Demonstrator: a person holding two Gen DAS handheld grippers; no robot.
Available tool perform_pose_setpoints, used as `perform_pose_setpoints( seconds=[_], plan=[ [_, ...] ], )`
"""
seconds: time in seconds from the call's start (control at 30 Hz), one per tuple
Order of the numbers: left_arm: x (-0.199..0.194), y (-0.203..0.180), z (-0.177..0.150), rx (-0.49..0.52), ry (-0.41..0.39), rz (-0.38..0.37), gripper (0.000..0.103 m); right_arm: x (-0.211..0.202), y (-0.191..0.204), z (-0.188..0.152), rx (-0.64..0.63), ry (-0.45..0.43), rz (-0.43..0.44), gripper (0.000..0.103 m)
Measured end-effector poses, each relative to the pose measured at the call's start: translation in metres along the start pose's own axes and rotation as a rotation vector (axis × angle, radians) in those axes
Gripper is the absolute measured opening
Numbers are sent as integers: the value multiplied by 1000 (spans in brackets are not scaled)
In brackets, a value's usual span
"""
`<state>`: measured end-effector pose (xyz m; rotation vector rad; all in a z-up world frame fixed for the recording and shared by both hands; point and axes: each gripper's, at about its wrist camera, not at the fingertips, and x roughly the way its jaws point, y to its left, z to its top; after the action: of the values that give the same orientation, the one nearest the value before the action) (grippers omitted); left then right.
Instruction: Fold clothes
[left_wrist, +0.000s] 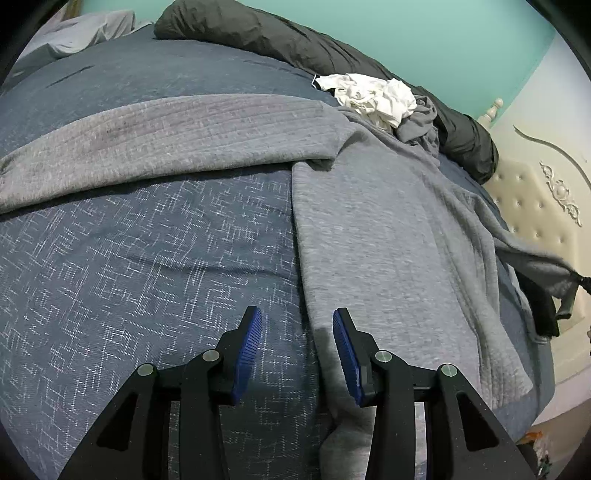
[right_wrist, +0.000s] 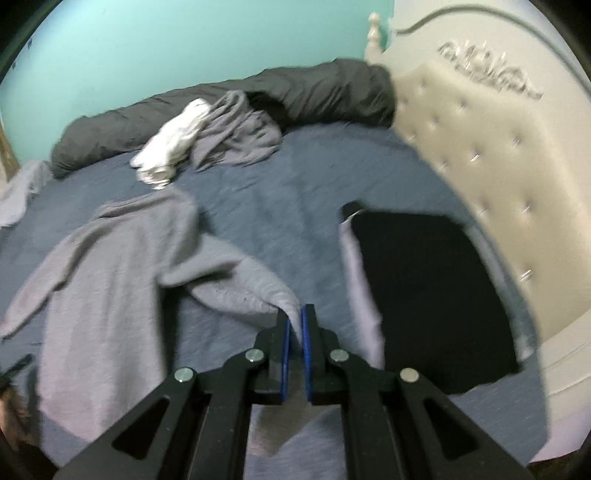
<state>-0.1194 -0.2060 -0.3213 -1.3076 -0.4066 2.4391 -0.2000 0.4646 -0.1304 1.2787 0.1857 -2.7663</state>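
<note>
On the bed (left_wrist: 147, 277): grey sweatshirt (left_wrist: 369, 240), prob. its sleeve in clamped R gripper (right_wrist: 294, 325); L gripper (left_wrist: 297, 325) apart.

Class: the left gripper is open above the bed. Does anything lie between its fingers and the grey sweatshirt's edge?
Nothing visible does. The left gripper hangs open right over the sweatshirt edge, with only bedspread beneath.

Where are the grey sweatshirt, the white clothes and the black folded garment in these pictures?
grey sweatshirt (left_wrist: 388, 229), left wrist view, middle of its body.
white clothes (left_wrist: 373, 94), left wrist view, centre of the crumpled pile.
black folded garment (right_wrist: 428, 288), right wrist view, middle of its top face.
</note>
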Motion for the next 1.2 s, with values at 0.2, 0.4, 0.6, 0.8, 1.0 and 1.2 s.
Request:
perform_pose_setpoints(
  seconds=[0.2,0.4,0.6,0.8,1.0,1.2],
  plan=[
    [1,0,2,3,-3,3,44,28,-14,-9,-12,43,-72,6],
    [2,-1,5,5,-5,7,44,51,-13,-20,-32,58,-109,6],
    [4,-4,7,13,-7,12,44,67,7,-46,-104,98,-80,5],
    [5,-9,5,21,-4,8,44,86,30,-99,-152,181,73,6],
    [4,-11,4,24,-3,3,44,88,38,-131,-140,211,256,13],
    [2,-10,7,18,-9,-2,44,56,-42,-125,187,15,258,45]
  ],
)
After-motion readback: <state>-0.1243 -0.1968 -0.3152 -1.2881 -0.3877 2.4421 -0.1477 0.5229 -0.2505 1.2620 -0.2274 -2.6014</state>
